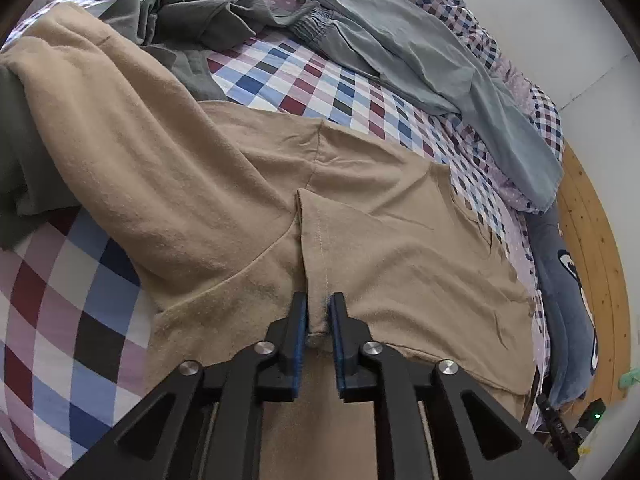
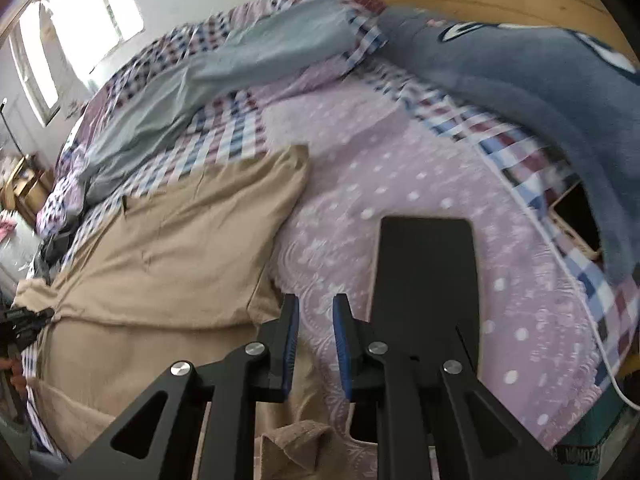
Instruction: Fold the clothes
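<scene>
In the left wrist view, a stitched fold of the tan garment is pinched between the blue-padded fingers of the left gripper at 6 o'clock. The garment is spread across the checkered bedspread, reaching toward 10 o'clock. Farther off, a dark green garment is seen crumpled at 11 o'clock, and grey-blue trousers are draped toward 2 o'clock.

In the right wrist view, the right gripper is held slightly parted with nothing between its pads, above the tan garment's edge and the lilac dotted sheet. A black flat panel is seen just at 3 o'clock of it. A blue plush blanket lies at 1 o'clock.
</scene>
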### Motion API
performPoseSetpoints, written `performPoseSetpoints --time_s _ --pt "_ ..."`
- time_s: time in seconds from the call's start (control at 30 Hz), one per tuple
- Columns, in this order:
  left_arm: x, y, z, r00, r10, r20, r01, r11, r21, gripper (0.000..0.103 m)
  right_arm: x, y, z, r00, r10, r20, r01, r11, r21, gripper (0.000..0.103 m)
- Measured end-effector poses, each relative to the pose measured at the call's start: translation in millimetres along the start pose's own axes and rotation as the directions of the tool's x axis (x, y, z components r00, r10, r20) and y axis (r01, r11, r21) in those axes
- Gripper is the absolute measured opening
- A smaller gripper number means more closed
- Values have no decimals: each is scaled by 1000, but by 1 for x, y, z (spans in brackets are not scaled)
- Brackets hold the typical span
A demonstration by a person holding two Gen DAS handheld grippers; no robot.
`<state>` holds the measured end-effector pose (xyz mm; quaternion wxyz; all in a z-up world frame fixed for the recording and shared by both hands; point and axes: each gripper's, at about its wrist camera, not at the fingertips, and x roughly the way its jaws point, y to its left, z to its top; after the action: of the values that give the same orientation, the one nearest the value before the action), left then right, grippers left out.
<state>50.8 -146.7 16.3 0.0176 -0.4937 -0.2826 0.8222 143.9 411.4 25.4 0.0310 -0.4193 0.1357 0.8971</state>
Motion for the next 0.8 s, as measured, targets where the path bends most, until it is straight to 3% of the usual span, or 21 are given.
performPoseSetpoints --time_s 0.03,0.1,0.3,0.4,0.67,0.8 --pt "-3 0 0 1000 -13 10 13 1000 -1 41 -2 2 0 1000 -15 15 15 1000 -1 18" --pt "-11 0 1 998 -39 41 39 999 -3 59 -4 8 0 999 -31 32 31 1000 -3 21" --pt "-39 2 1 988 -79 135 77 997 23 65 -15 38 1 993 -11 119 14 1000 -26 44" --pt "-51 10 -4 984 -68 166 65 998 24 73 -13 53 0 992 6 124 1 998 -58 44" --pt "-75 38 -18 978 -37 207 39 999 -5 73 1 63 1 994 17 105 -16 1000 -6 44" --pt "-92 60 -27 972 -30 233 41 998 -41 73 -2 68 3 992 -6 126 10 999 -36 44"
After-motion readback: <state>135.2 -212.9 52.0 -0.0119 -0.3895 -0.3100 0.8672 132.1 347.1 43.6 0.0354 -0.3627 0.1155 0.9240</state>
